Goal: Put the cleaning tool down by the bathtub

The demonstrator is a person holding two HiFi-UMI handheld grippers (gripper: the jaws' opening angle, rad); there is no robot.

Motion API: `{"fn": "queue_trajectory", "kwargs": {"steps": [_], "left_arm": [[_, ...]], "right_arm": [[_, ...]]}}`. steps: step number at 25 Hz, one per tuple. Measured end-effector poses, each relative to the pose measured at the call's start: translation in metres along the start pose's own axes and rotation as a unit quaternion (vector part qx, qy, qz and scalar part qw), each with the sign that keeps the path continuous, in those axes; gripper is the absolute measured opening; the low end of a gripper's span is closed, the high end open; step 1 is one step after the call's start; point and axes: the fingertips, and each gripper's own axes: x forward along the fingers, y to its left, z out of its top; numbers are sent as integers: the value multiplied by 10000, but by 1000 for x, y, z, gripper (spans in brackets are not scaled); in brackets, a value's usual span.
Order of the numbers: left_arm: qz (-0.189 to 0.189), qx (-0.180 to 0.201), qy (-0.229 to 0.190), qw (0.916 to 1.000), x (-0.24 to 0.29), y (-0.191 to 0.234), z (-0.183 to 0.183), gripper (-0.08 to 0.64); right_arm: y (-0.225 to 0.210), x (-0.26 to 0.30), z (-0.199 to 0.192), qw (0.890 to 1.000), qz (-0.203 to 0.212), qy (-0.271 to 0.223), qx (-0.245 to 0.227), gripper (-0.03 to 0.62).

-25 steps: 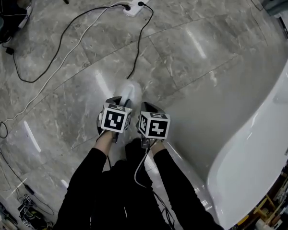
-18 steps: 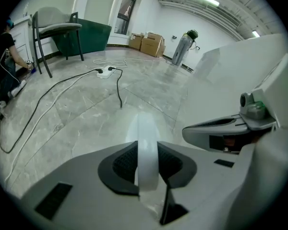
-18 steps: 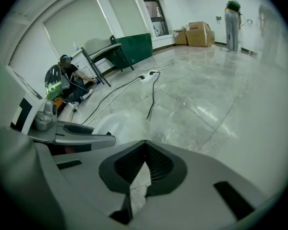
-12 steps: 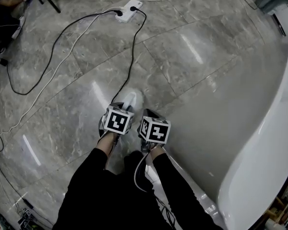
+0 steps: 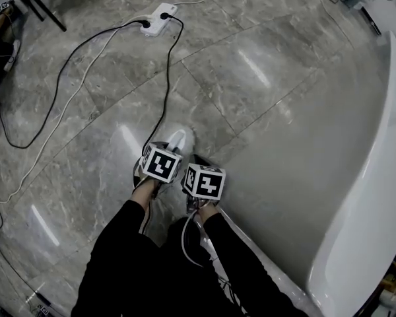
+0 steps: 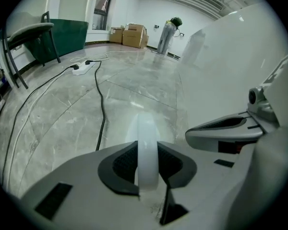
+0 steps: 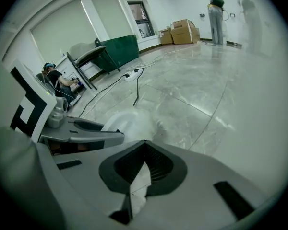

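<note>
The cleaning tool (image 5: 179, 139) is a pale, translucent white piece, held low over the grey marble floor (image 5: 264, 78). My left gripper (image 5: 165, 145) is shut on its narrow white handle (image 6: 147, 150). My right gripper (image 5: 199, 162) sits close beside it, shut on a thin white part of the tool (image 7: 140, 182); the tool's rounded end (image 7: 127, 122) shows ahead of it. The white bathtub (image 5: 376, 177) curves along the right, its wall (image 6: 225, 61) close by on the right of the left gripper view.
A black cable (image 5: 168, 91) runs across the floor from a white power strip (image 5: 157, 12). A chair (image 6: 24, 37), a green cabinet (image 7: 117, 51) and cardboard boxes (image 6: 129, 35) stand far off. A person (image 7: 216, 18) stands at the far wall; another (image 7: 55, 78) sits at the left.
The head view has swung toward the bathtub, which now fills more of the right side. My two grippers have drawn closer together, both still holding the tool.
</note>
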Motion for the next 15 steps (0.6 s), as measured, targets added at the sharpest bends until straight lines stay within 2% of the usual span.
{"fn": "queue_trajectory", "kwargs": {"steps": [5,15], "left_arm": [[34,153,171,9997,16,4,-9,94],[153,142,250,9995,37,13,-22,94]], "right_arm": [[-8,5,1,9999,-127,-7,-7,0],[-8,17,-10,9999,-67,32,-97,0]]}}
